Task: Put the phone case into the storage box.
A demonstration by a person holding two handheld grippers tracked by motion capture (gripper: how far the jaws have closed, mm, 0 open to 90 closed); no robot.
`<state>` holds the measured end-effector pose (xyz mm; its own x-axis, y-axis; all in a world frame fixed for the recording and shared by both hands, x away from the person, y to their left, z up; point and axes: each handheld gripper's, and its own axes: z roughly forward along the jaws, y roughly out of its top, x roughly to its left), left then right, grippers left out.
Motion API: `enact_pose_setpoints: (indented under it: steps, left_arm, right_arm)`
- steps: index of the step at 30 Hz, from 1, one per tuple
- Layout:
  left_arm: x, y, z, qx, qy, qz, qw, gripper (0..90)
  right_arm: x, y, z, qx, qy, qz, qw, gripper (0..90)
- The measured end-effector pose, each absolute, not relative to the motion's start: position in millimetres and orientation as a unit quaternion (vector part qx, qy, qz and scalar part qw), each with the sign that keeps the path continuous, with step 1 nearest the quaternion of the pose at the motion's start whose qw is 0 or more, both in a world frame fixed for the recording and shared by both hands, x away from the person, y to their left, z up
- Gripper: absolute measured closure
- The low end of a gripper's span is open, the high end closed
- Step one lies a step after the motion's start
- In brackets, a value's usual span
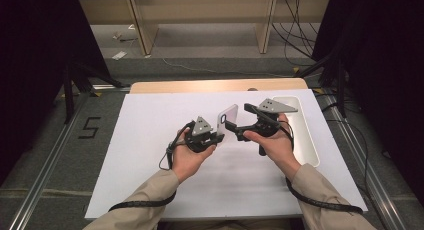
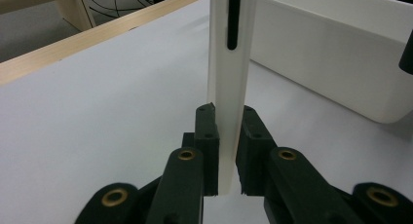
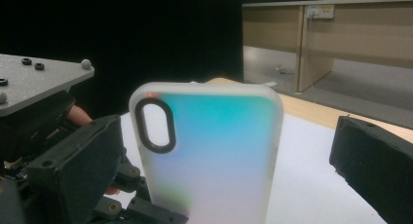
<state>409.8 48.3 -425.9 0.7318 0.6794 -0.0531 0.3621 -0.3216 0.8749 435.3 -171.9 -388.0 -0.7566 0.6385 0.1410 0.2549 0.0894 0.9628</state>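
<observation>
A translucent white phone case (image 1: 227, 120) with an oval camera cut-out stands upright above the table. My left gripper (image 1: 218, 138) is shut on its lower end, and in the left gripper view the case (image 2: 229, 78) rises edge-on from between the pads of that gripper (image 2: 228, 124). My right gripper (image 1: 237, 117) is open and level, reaching in from the right. In the right gripper view the case (image 3: 214, 156) shows its iridescent back between the wide-apart jaws of the right gripper (image 3: 224, 151). The left jaw is near the case's edge and the right jaw stands well apart from it.
A white sheet (image 1: 150, 155) covers the wooden table. A long white tray (image 1: 306, 135) lies along its right side, close behind the right hand. Cables trail from both grippers along the forearms. Shelving and floor cables lie beyond the table's far edge.
</observation>
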Motion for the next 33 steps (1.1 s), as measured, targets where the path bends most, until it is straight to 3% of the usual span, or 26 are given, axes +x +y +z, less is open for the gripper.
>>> enact_pose_setpoints:
  steps: [33]
  left_arm:
    - [406.4,26.7,-427.0,0.801,0.315,0.153,0.486,80.9]
  right_arm:
    - [434.5,-171.0,-392.2,0.324,0.714,0.599,0.163,4.6]
